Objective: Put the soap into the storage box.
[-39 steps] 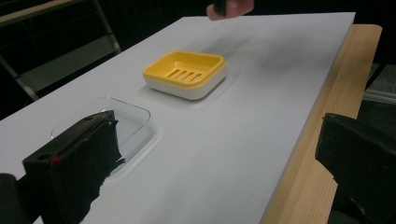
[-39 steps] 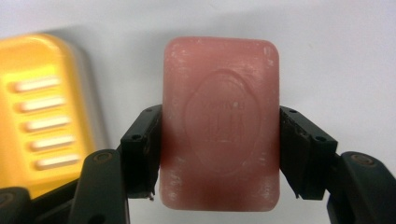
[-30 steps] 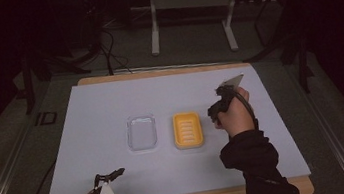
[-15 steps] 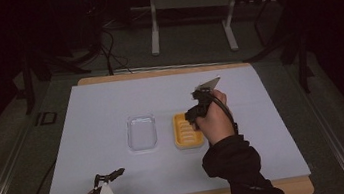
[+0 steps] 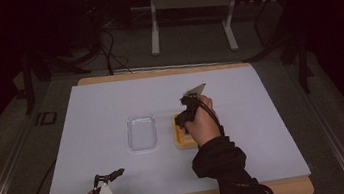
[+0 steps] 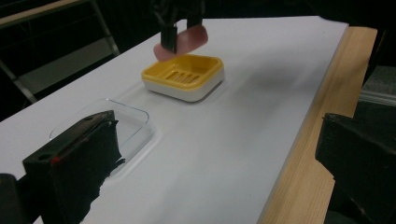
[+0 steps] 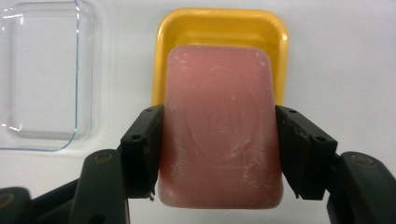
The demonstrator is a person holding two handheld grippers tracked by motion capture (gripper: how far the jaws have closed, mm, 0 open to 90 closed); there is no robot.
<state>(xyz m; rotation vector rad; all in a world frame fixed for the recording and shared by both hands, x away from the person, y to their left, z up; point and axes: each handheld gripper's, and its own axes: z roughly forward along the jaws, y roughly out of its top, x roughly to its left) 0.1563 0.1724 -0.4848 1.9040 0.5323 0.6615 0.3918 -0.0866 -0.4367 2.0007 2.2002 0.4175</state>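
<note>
A pink soap bar [image 7: 219, 93] is clamped across its width by my right gripper [image 7: 219, 128], which is shut on it. It hangs just above a yellow soap dish [image 7: 224, 23] with a white base. In the high view my right gripper [image 5: 183, 118] is over the dish [image 5: 180, 138] at the table's middle. The left gripper view shows the soap [image 6: 187, 39] above the dish [image 6: 184, 77]. My left gripper [image 5: 128, 191] rests at the front left edge, open, with nothing between its jaws.
A clear plastic tray [image 5: 142, 132] lies just left of the dish. The white mat [image 5: 97, 117] covers a wooden table whose front edge [image 6: 299, 154] runs by my left gripper. A metal stand [image 5: 188, 4] is on the floor beyond the table.
My right hand has carried the soap leftward from the dish's right side to over the dish, and a little lower. The left gripper has stayed put.
</note>
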